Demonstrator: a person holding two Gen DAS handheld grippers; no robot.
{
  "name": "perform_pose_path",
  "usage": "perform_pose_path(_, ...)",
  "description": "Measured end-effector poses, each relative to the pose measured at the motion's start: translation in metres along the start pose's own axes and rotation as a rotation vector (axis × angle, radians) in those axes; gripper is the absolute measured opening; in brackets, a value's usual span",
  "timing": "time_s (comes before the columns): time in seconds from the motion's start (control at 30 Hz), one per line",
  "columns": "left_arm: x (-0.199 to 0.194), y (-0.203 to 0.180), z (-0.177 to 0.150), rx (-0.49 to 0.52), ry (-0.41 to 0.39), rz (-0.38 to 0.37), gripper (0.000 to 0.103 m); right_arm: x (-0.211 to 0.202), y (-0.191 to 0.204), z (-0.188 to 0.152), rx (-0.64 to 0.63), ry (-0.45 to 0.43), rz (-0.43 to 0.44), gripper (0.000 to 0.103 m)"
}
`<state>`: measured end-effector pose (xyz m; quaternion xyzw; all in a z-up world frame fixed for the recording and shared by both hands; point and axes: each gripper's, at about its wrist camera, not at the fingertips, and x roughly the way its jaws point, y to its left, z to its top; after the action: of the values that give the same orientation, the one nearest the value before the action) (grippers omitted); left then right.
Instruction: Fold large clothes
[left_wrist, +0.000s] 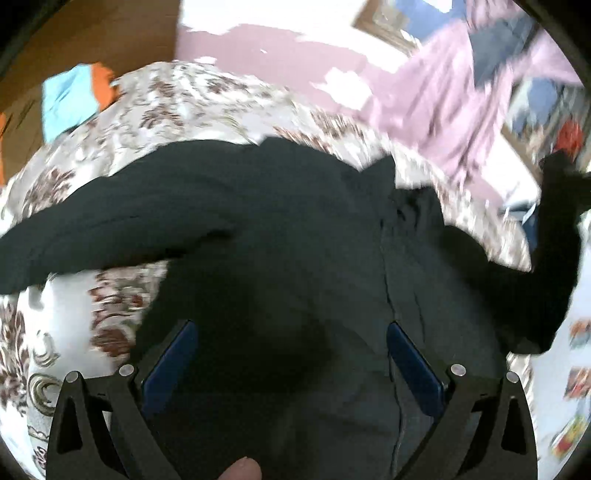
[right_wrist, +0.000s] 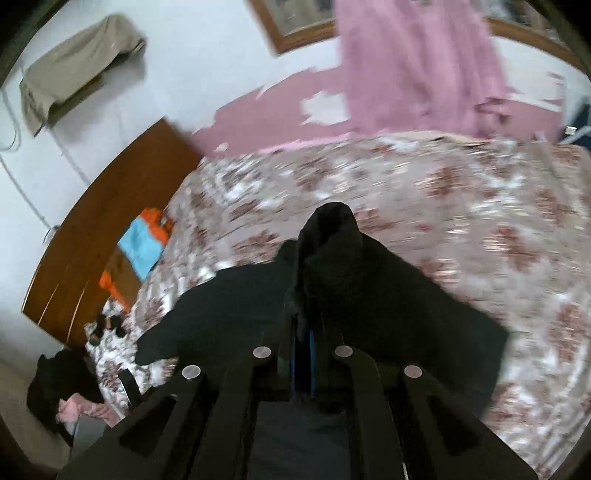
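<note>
The fingers of the right gripper (right_wrist: 303, 341) are clenched on a bunched fold of the black garment (left_wrist: 280, 229), while the fingers of the left gripper (left_wrist: 291, 354) are spread wide above its body, gripping nothing. The garment is laid across the bed (right_wrist: 461, 206), one sleeve stretched out. The held part is best carried over low and evenly, the cloth being kept taut. A floral bedspread, a wooden headboard (right_wrist: 107, 221) and a pink curtain (right_wrist: 417, 62) are seen.

A garment (left_wrist: 277, 229) lies spread on the bedspread (left_wrist: 177, 99), headboard (right_wrist: 110, 229) behind.
</note>
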<state>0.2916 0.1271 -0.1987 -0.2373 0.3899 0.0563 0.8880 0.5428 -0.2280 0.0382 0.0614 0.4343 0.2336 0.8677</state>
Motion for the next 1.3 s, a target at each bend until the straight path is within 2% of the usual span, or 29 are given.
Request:
perform_pose_path(0.1, -0.006, 0.024, 0.006, -0.059, 0.004, -0.05, 0.103, 0.068, 0.054, -0.004, -0.033, 0.079, 0.032, 0.005)
perform_pose_path(0.13, -0.011, 0.033, 0.011, -0.079, -0.01, -0.072, 0.103, 0.099, 0.078, -0.007, -0.054, 0.115, 0.042, 0.005)
perform_pose_path(0.17, -0.015, 0.039, 0.016, -0.088, -0.028, -0.078, 0.103, 0.113, 0.085, -0.009, -0.063, 0.13, 0.05, 0.005)
perform_pose_path(0.3, -0.023, 0.062, 0.032, -0.087, -0.07, -0.065, 0.103, 0.198, 0.138, -0.032, -0.105, 0.233, 0.082, 0.005)
perform_pose_path(0.43, -0.018, 0.09, 0.039, -0.111, -0.072, -0.035, 0.103, 0.281, 0.182, -0.064, -0.149, 0.344, 0.04, 0.005)
perform_pose_path(0.53, -0.011, 0.107, 0.042, -0.131, -0.062, 0.002, 0.103, 0.317, 0.193, -0.077, -0.15, 0.399, 0.005, 0.007)
perform_pose_path(0.57, -0.009, 0.11, 0.043, -0.128, -0.062, 0.008, 0.103, 0.326, 0.195, -0.084, -0.132, 0.42, 0.013, 0.011)
perform_pose_path(0.63, -0.006, 0.115, 0.042, -0.124, -0.05, 0.027, 0.103, 0.328, 0.195, -0.085, -0.099, 0.438, 0.032, 0.015)
perform_pose_path(0.67, -0.006, 0.116, 0.042, -0.123, -0.05, 0.026, 0.103, 0.327, 0.194, -0.085, -0.086, 0.441, 0.043, 0.021)
perform_pose_path(0.7, -0.006, 0.117, 0.042, -0.119, -0.053, 0.02, 0.103, 0.317, 0.192, -0.086, -0.052, 0.429, 0.106, 0.026)
perform_pose_path(0.73, -0.007, 0.118, 0.041, -0.118, -0.056, 0.017, 0.103, 0.313, 0.19, -0.082, -0.041, 0.414, 0.134, 0.029)
perform_pose_path(0.77, -0.008, 0.119, 0.041, -0.121, -0.061, 0.015, 0.103, 0.295, 0.185, -0.079, -0.033, 0.374, 0.148, 0.037)
perform_pose_path(0.8, -0.009, 0.12, 0.041, -0.127, -0.067, 0.011, 0.103, 0.279, 0.178, -0.073, -0.033, 0.333, 0.142, 0.048)
perform_pose_path(0.83, -0.01, 0.122, 0.041, -0.133, -0.072, 0.005, 0.103, 0.257, 0.169, -0.069, -0.034, 0.269, 0.124, 0.054)
perform_pose_path(0.9, -0.01, 0.123, 0.04, -0.141, -0.073, 0.005, 0.103, 0.204, 0.142, -0.07, -0.058, 0.087, -0.035, 0.075)
perform_pose_path(0.93, -0.01, 0.123, 0.039, -0.143, -0.072, 0.005, 0.103, 0.192, 0.134, -0.073, -0.057, 0.046, -0.091, 0.075)
perform_pose_path(0.97, -0.009, 0.123, 0.039, -0.142, -0.072, 0.007, 0.103, 0.172, 0.116, -0.087, -0.041, -0.018, -0.188, 0.075)
perform_pose_path(1.0, -0.009, 0.123, 0.038, -0.143, -0.069, 0.012, 0.103, 0.166, 0.108, -0.094, -0.03, -0.032, -0.214, 0.075)
perform_pose_path(1.07, -0.007, 0.122, 0.037, -0.145, -0.065, 0.017, 0.103, 0.163, 0.085, -0.122, 0.009, -0.017, -0.252, 0.075)
perform_pose_path(1.1, -0.007, 0.122, 0.036, -0.143, -0.063, 0.018, 0.103, 0.169, 0.078, -0.138, 0.023, 0.012, -0.264, 0.071)
perform_pose_path(1.13, -0.006, 0.121, 0.035, -0.14, -0.059, 0.023, 0.103, 0.177, 0.072, -0.153, 0.031, 0.042, -0.276, 0.065)
perform_pose_path(1.2, -0.006, 0.12, 0.034, -0.138, -0.06, 0.025, 0.103, 0.195, 0.061, -0.178, 0.052, 0.082, -0.309, 0.037)
perform_pose_path(1.23, -0.006, 0.119, 0.034, -0.138, -0.059, 0.026, 0.103, 0.202, 0.058, -0.186, 0.073, 0.091, -0.316, 0.03)
perform_pose_path(1.27, -0.005, 0.119, 0.033, -0.137, -0.056, 0.03, 0.103, 0.205, 0.055, -0.191, 0.091, 0.089, -0.311, 0.018)
perform_pose_path(1.3, -0.004, 0.118, 0.033, -0.136, -0.053, 0.035, 0.103, 0.21, 0.053, -0.194, 0.112, 0.076, -0.296, 0.016)
